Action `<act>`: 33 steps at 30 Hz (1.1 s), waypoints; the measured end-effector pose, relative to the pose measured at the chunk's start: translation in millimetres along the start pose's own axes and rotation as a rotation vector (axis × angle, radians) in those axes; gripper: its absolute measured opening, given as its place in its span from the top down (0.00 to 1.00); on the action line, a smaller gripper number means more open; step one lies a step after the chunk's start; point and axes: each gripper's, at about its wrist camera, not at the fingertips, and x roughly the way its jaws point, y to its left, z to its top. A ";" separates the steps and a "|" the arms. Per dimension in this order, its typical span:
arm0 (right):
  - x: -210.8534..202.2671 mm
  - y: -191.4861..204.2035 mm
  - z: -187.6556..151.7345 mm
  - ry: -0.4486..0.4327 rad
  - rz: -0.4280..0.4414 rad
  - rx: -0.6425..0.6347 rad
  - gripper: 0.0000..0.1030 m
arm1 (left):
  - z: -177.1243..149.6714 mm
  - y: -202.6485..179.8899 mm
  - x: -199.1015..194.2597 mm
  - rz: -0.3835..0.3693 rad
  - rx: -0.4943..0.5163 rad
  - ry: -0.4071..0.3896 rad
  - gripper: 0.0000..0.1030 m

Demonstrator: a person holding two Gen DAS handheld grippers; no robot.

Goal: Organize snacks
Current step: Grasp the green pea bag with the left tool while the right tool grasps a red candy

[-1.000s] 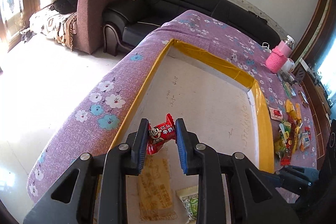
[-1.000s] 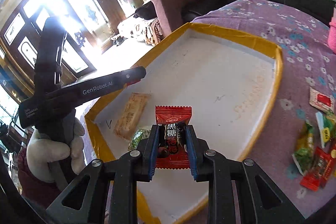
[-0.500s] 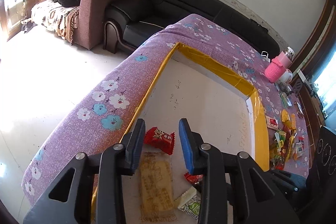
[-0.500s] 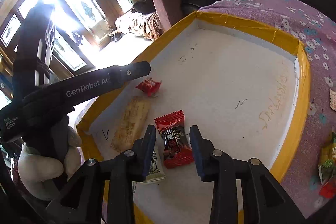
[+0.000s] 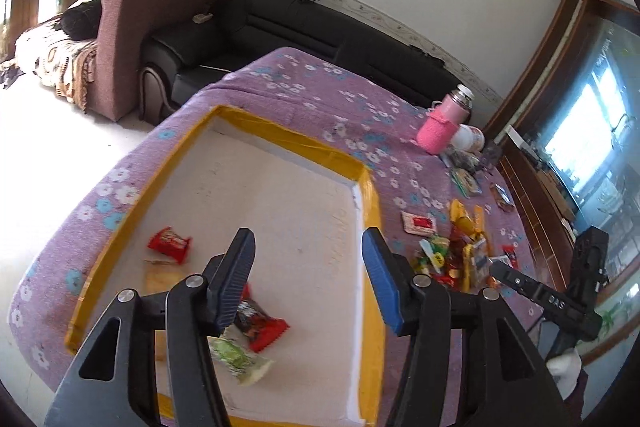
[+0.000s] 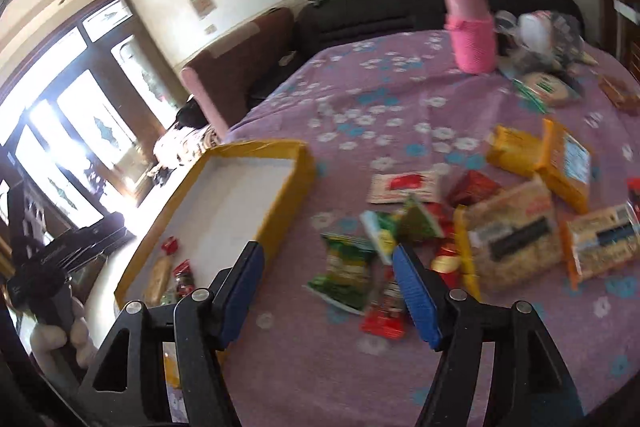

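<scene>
A white tray with a yellow taped rim lies on the purple flowered cloth. In it lie a small red candy pack, a tan wafer pack, a dark red candy pack and a green pack. My left gripper is open and empty above the tray's near part. My right gripper is open and empty over the loose snack pile to the right of the tray. A green pack and a red pack lie between its fingers.
A pink bottle and a white jar stand at the far side of the table. A black sofa and a brown armchair stand beyond. Yellow packs lie at the pile's far right.
Both grippers let go of their red candy packs into the tray and opened wide. The left one pulled back and turned right; the right one swung right over the snack pile.
</scene>
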 end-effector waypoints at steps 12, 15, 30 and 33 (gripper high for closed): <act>11.7 -35.4 -31.8 0.087 0.029 0.022 0.52 | -31.7 -91.7 57.7 -0.072 0.160 0.160 0.47; 27.9 -12.1 -31.8 0.101 0.040 -0.047 0.57 | -31.6 -92.0 61.6 -0.075 0.136 0.173 0.47; 34.1 -11.8 -50.2 0.066 -0.002 -0.098 0.79 | -40.2 -132.8 116.1 -0.020 0.224 0.270 0.47; 18.8 -28.6 -53.3 0.031 0.034 -0.060 0.78 | -44.3 -138.6 135.4 0.027 0.245 0.288 0.47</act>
